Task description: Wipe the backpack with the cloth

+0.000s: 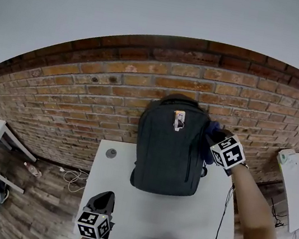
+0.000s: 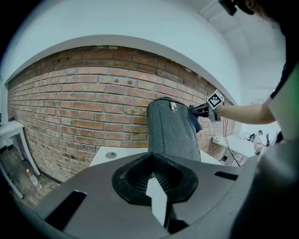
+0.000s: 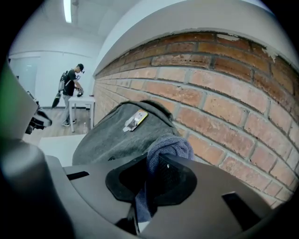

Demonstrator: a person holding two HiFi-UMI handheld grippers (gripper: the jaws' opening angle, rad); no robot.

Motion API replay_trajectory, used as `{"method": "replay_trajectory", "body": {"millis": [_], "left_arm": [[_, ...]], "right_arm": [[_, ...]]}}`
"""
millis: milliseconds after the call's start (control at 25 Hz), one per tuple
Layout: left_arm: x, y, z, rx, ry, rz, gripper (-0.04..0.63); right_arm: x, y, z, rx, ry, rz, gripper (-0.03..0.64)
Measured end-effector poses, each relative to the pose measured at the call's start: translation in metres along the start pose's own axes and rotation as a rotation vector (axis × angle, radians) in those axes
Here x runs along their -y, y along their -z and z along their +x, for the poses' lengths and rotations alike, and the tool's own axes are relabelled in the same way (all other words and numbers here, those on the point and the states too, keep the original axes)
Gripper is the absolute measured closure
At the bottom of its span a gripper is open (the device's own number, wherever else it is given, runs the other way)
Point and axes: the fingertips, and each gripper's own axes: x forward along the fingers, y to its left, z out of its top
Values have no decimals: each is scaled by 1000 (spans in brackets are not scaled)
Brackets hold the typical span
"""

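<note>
With right gripper (image 3: pixel 154 182) pinching the cloth (image 3: pixel 166 147) beside the backpack (image 1: pixel 168 147) top and left gripper (image 2: pixel 156 196) pressed together, empty: press cloth flat, wipe downward evenly.

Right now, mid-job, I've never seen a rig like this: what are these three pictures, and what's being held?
No robot here: a person holds a two-jaw gripper in each hand; the marker cubes are part of them. The head view looks down from the person's head; the other two views ride on the grippers and look along their jaws. A grey backpack stands upright on the white table against the brick wall, a small round disc beside it. The right gripper clamps a blue cloth at the backpack's upper side. The left gripper hangs over the table's front, jaws together, empty.
</note>
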Motion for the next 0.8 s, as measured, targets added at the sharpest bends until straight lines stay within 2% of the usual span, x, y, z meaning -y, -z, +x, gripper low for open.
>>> {"method": "replay_trajectory", "body": {"millis": [200, 440, 680, 800], "left_arm": [[-6, 3, -5, -1, -16, -6, 598], [-15, 7, -9, -4, -35, -20, 598], [-12, 7, -4, -2, -23, -18, 598], [-11, 8, -6, -1, -21, -23, 598]], "right_arm": [[15, -24, 5, 24, 18, 28, 577], [16, -45, 9, 46, 43, 9, 577], [1, -74, 21, 56, 18, -80, 577], [-7, -80, 35, 37, 5, -88, 577]]}}
